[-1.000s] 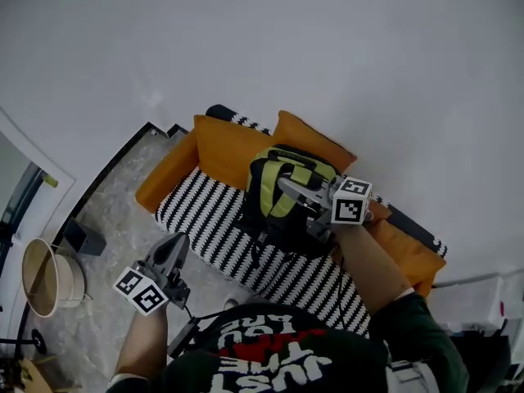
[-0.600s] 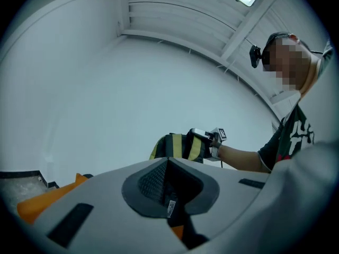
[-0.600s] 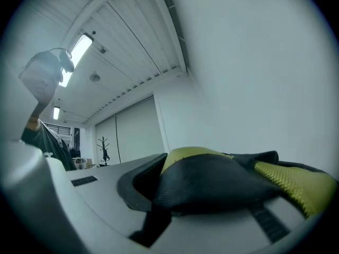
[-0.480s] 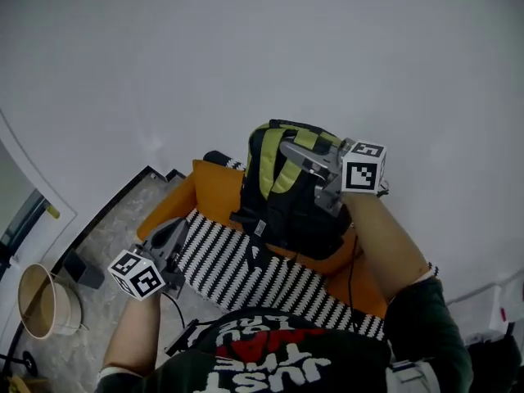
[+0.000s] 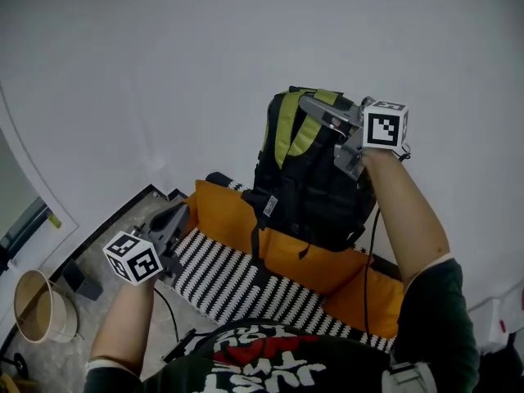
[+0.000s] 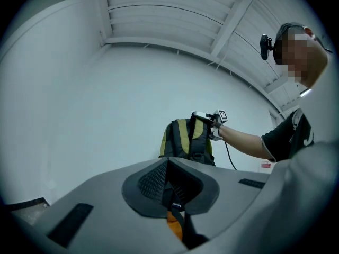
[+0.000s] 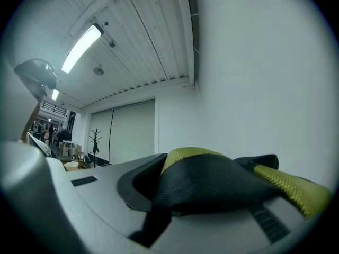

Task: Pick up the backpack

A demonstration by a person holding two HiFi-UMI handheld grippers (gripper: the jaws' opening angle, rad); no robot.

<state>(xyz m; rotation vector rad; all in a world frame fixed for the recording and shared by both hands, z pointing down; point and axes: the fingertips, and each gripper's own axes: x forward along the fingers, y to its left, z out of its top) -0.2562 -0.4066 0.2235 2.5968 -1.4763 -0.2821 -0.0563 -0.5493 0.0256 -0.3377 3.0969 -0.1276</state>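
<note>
White wall [image 5: 147,64] behind; below it a black-and-white striped sofa [image 5: 246,289] with orange cushions [image 5: 225,211], standing on a stone floor [image 5: 98,236]; a pale bucket [image 5: 37,309] sits at the left edge. The backpack [image 5: 307,178], black with yellow-green panels, hangs in front of the wall and above the cushions; its body is clear of the seat, and only loose webbing dangles toward it. The right claw [image 5: 311,105] points level and pinches a padded strap [image 7: 212,184] at the bag's top, jaws almost together on the fabric. The left claw [image 5: 176,218] is pressed together on nothing; it is held low at the left, well apart from the bag.

Judgement: the lift appears essentially accomplished, with the whole load on one strap. To do it well, hold the pinch firm and the claw level so the strap cannot creep toward the tips; damp any swing; keep the dangling webbing off the cushions; the left claw could support the bag's lower part if the weight tells.
</note>
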